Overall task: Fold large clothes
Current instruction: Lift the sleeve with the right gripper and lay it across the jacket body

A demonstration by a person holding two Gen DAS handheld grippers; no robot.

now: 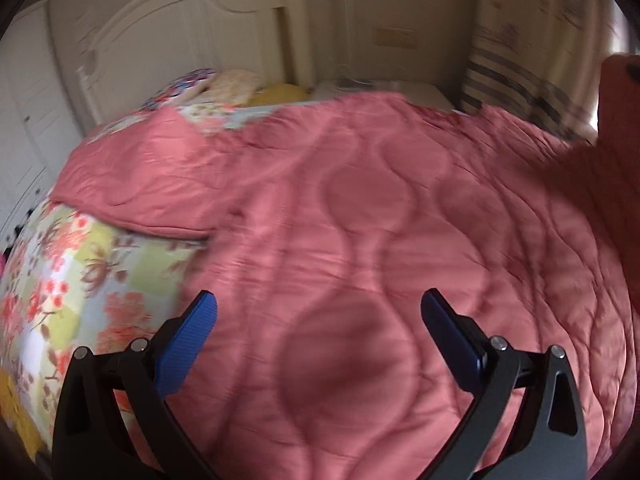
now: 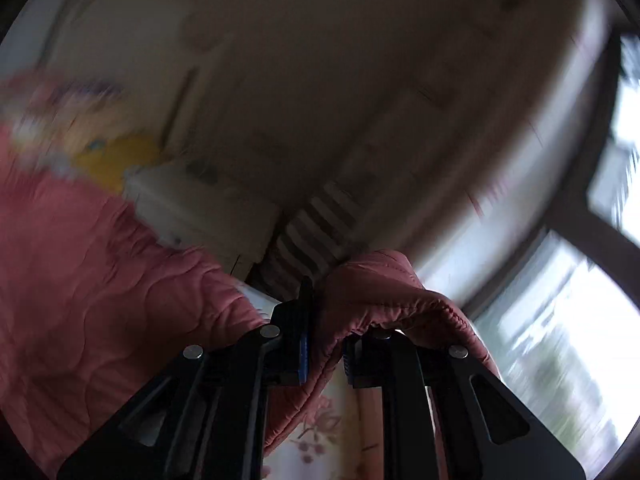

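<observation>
A large pink quilted blanket (image 1: 360, 208) lies spread over the bed, its near left corner folded back on the floral sheet (image 1: 80, 280). My left gripper (image 1: 320, 304) hovers just above the blanket with its blue-padded fingers (image 1: 192, 340) wide apart and nothing between them. In the right wrist view, my right gripper (image 2: 326, 316) is shut on a bunched edge of the pink blanket (image 2: 380, 292), lifted clear of the bed. The blanket's floral underside (image 2: 316, 432) shows below the jaws. The rest of the blanket (image 2: 80, 280) trails down to the left.
A white headboard (image 1: 192, 40) stands at the far end, with pillows (image 1: 224, 84) and a yellow cushion (image 1: 280, 94) before it. A striped curtain (image 1: 520, 76) hangs at the far right. A bright window (image 2: 580, 300) fills the right of the right wrist view.
</observation>
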